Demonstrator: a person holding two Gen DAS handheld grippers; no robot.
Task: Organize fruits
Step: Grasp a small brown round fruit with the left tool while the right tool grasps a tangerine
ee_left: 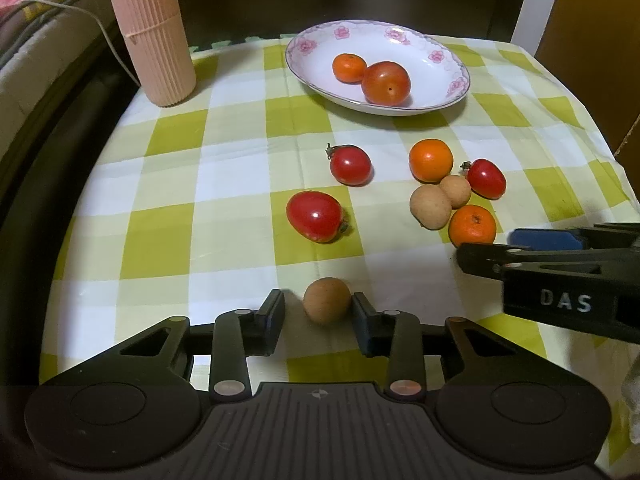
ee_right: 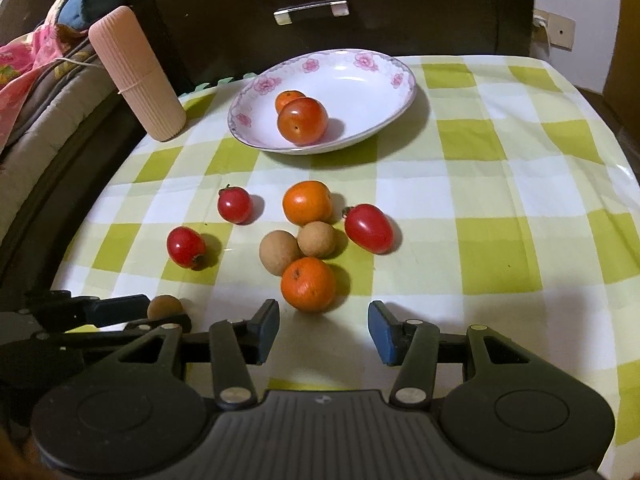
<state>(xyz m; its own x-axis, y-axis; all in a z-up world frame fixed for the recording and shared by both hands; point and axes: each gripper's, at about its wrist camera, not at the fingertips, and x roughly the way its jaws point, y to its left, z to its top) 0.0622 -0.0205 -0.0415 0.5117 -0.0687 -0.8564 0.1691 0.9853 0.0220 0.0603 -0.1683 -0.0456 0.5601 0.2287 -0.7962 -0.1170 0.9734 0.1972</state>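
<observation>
My left gripper point(ee_left: 318, 306) is open, its pads on either side of a brown longan point(ee_left: 327, 300) on the checked cloth; a gap shows at the left pad. The same longan point(ee_right: 165, 307) shows in the right wrist view between the left gripper's fingers. My right gripper point(ee_right: 323, 318) is open and empty, just short of a small orange point(ee_right: 308, 284). A flowered white plate point(ee_left: 440, 92) at the back holds an orange point(ee_left: 349, 68) and a large tomato point(ee_left: 386, 83). Loose tomatoes point(ee_left: 316, 216), oranges point(ee_left: 431, 160) and two more longans point(ee_left: 430, 206) lie mid-table.
A tall pink ribbed cylinder point(ee_left: 150, 28) stands at the back left. A dark cabinet with a metal handle point(ee_right: 311, 10) is behind the table. Bedding point(ee_right: 36, 64) lies off the left edge. The cloth drops off at the right edge point(ee_left: 616, 184).
</observation>
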